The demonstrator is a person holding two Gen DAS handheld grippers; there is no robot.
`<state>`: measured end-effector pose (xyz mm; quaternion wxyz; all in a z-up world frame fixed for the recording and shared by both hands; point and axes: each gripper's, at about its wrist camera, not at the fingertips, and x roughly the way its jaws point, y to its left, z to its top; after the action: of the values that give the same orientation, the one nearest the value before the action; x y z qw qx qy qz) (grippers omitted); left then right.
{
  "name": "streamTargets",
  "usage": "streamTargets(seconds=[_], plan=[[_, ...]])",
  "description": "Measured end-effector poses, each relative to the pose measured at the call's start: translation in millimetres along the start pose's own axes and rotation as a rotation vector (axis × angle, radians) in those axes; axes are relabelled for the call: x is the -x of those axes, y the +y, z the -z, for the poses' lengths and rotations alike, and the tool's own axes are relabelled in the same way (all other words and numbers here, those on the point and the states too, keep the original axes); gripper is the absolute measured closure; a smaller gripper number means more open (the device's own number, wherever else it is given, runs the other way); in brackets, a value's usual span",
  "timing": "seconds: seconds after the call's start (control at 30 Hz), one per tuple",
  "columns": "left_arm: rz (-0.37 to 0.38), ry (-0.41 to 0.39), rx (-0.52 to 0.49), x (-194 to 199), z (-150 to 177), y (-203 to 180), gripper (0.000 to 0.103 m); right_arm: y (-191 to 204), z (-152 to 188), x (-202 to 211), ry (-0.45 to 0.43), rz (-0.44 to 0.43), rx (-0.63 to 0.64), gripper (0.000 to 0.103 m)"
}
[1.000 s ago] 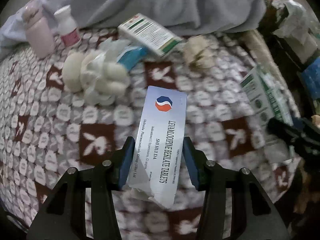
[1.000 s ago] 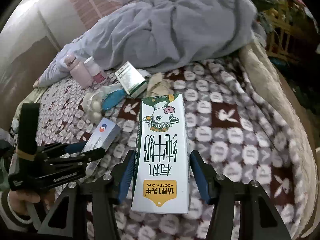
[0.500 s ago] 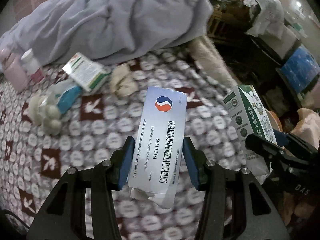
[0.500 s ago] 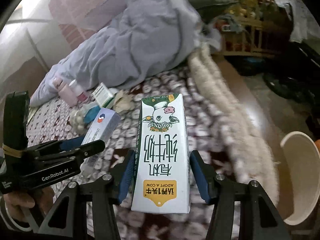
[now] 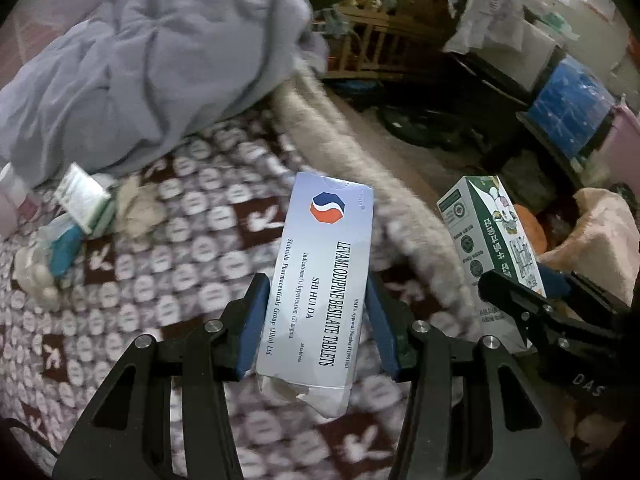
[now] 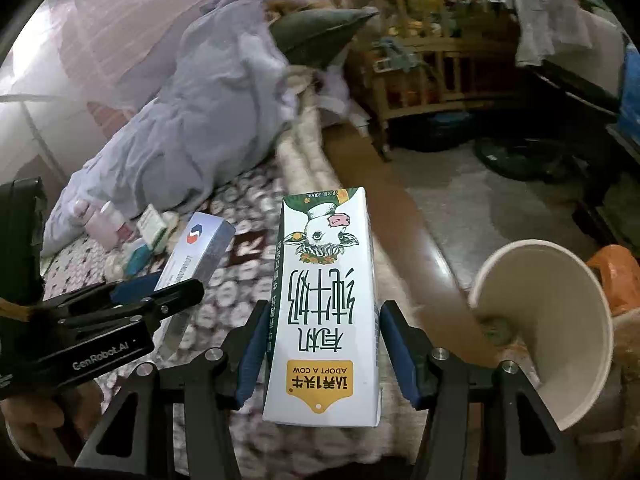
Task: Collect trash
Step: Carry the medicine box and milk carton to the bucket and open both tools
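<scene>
My left gripper (image 5: pixel 316 320) is shut on a white and blue tablet box (image 5: pixel 324 280), held above the bed's patterned blanket (image 5: pixel 168 280). My right gripper (image 6: pixel 324 344) is shut on a green and white milk carton (image 6: pixel 324 308) with a cow on it. The carton (image 5: pixel 488 236) also shows at the right of the left wrist view, and the tablet box (image 6: pixel 196 248) at the left of the right wrist view. A beige bin (image 6: pixel 548 320) stands open on the floor to the right of the carton.
On the blanket lie a green and white box (image 5: pixel 80 196), crumpled tissue (image 5: pixel 136 208), a blue wrapper (image 5: pixel 64 248) and pink bottles (image 6: pixel 104 224). A grey duvet (image 5: pixel 140 72) covers the bed's far side. A wooden crib (image 6: pixel 420 48) and clutter stand beyond the floor.
Both grippers have swung right, away from the bed's middle toward its edge, each still holding its item. The beige bin has come closer in the right wrist view.
</scene>
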<state>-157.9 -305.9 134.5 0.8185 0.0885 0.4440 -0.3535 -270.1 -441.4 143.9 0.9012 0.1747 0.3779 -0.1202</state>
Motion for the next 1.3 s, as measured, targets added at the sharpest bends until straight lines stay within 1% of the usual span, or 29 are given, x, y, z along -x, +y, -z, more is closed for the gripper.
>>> streamTargets(seconds=[0.33,0.5,0.63,1.03,1.3], plan=[[0.095,0.013,-0.067,-19,-15,-72,0.056,-65,9,20,-0.016,0.086,-0.095,0.049],[0.116,0.027,-0.103,-31,-22,-102,0.056,-97,13,28,-0.022,0.118,-0.149,0.049],[0.130,0.038,-0.126,-38,-26,-124,0.056,-115,16,33,-0.027,0.137,-0.183,0.049],[0.174,0.083,-0.161,-67,-31,-170,0.056,-166,25,41,-0.022,0.204,-0.270,0.049],[0.172,0.100,-0.186,-82,-32,-186,0.056,-190,34,37,-0.004,0.228,-0.319,0.049]])
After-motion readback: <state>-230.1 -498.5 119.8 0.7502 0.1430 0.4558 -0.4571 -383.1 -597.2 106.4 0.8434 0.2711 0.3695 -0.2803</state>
